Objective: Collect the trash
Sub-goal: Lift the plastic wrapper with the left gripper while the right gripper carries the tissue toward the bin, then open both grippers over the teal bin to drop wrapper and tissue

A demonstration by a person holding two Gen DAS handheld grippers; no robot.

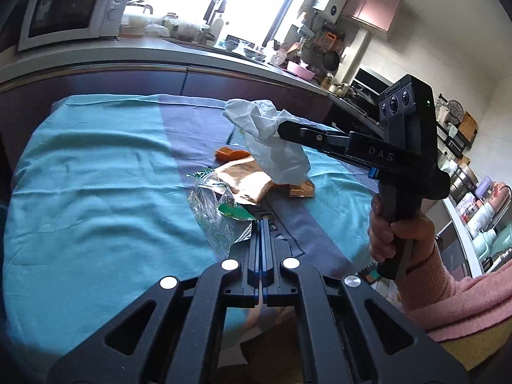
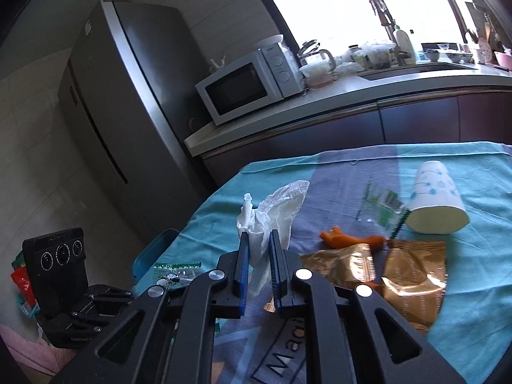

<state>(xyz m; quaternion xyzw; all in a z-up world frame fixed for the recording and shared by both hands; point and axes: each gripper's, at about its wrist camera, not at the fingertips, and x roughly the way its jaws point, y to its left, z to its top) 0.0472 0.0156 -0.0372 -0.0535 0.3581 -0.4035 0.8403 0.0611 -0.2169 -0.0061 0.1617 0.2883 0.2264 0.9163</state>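
Mid-pickup, both hands loaded. Right gripper (image 2: 258, 243) is clamped narrow on a crumpled white tissue (image 2: 275, 206), which hangs clear above the cloth in the left wrist view. Left gripper (image 1: 261, 224) is pinched fully together on the edge of a clear wrapper w/ green print (image 1: 220, 214), lifted off the blue tablecloth (image 1: 89, 172).

Still lying on the cloth: two gold foil packets (image 2: 412, 272), orange peel (image 2: 352, 240), another small clear wrapper (image 2: 382, 204), and a paper cup (image 2: 438, 198) tipped on its side.

Next move, prob: carry both pieces to a bin & let go (no bin visible in either view, so where to drop is unclear). Thin film and tissue are light, so keep the pinch firm during transit
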